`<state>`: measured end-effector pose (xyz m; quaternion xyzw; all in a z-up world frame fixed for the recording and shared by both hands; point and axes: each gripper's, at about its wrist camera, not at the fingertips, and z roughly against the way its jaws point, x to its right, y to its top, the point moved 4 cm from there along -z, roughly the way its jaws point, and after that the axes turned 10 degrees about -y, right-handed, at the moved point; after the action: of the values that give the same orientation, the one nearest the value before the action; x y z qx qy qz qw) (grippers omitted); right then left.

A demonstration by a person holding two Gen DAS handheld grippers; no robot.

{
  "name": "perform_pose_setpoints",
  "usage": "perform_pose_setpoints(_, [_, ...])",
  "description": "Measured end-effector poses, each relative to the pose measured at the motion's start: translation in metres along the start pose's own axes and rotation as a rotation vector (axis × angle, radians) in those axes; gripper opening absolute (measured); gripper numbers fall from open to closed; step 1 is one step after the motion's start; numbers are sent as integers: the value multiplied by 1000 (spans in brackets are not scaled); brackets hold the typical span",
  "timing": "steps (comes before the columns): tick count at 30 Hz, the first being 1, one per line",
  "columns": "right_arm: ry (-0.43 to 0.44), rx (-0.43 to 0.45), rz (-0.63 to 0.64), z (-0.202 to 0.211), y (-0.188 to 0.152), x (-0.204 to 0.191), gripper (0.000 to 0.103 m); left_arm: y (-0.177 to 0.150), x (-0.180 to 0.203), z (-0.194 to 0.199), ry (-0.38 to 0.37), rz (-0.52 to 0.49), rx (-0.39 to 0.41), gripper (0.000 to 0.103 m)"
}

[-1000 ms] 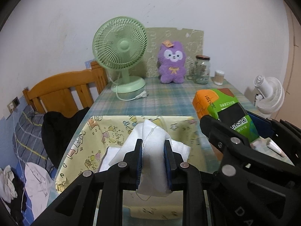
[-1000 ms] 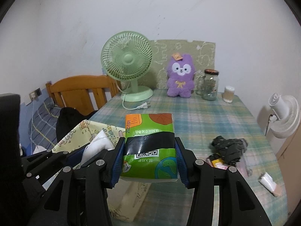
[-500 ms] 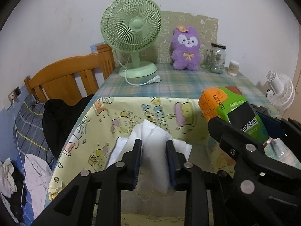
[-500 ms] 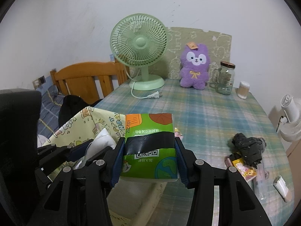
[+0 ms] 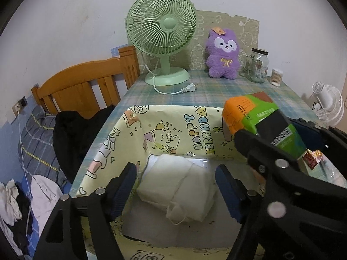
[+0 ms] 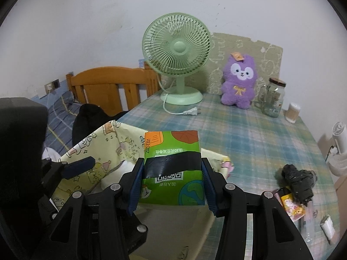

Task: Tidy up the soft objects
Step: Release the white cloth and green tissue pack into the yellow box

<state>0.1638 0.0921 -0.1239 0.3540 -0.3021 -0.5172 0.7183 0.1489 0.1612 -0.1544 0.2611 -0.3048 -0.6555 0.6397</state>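
Note:
A yellow cartoon-print fabric box (image 5: 173, 127) stands on the checked table. Inside it lies a white folded cloth pack (image 5: 180, 184), resting on the bottom. My left gripper (image 5: 176, 186) hangs over it with its jaws opening, pads well apart from the cloth on both sides. My right gripper (image 6: 172, 184) is shut on a green and orange tissue pack (image 6: 172, 162), held above the box's right rim (image 6: 216, 158). The same tissue pack (image 5: 260, 119) shows at the right in the left wrist view.
A green desk fan (image 5: 161, 36), a purple plush toy (image 5: 223, 54), a glass jar (image 5: 258, 68) and a cotton-swab tub (image 5: 276, 77) stand at the table's far edge. A black crumpled item (image 6: 299, 179) and small packets (image 6: 290, 205) lie at right. A wooden chair (image 5: 86, 82) stands left.
My left gripper has opened and let go of the white cloth pack, which now lies in the box. Both grippers have moved forward and lower over the box.

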Motion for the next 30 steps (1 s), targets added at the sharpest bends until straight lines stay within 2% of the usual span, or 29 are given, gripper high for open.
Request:
perform_pose_setpoints(1, [3, -13, 0, -3, -1, 0, 56, 0, 0, 0, 7, -7, 2, 87])
perform_pose_setpoints(3, [9, -43, -1, -7, -3, -1, 60, -2, 0, -1, -5, -9, -5, 88])
perform_pose_setpoints(5, [-9, -50, -4, -7, -3, 0, 71, -2, -1, -2, -20, -7, -6, 94])
perform_pose_setpoints(12, [-17, -39, 34, -4, -3, 0, 79, -2, 3, -3, -41, -11, -19, 97])
perform_pose_setpoints(14, [-33, -28, 52, -5, -2, 3, 85, -1, 7, -4, -44, -14, -22, 98])
perform_pose_setpoints(17, [-38, -22, 40, -3, -2, 9, 90, 0, 12, -3, -60, -9, -19, 97])
perform_pose_setpoints(20, [-81, 2, 44, 7, 0, 15, 95, 1, 19, 2, -62, -20, -17, 98])
perform_pose_setpoints(30, [-117, 21, -21, 46, -6, 43, 95, 1, 51, 35, -77, -50, 36, 98])
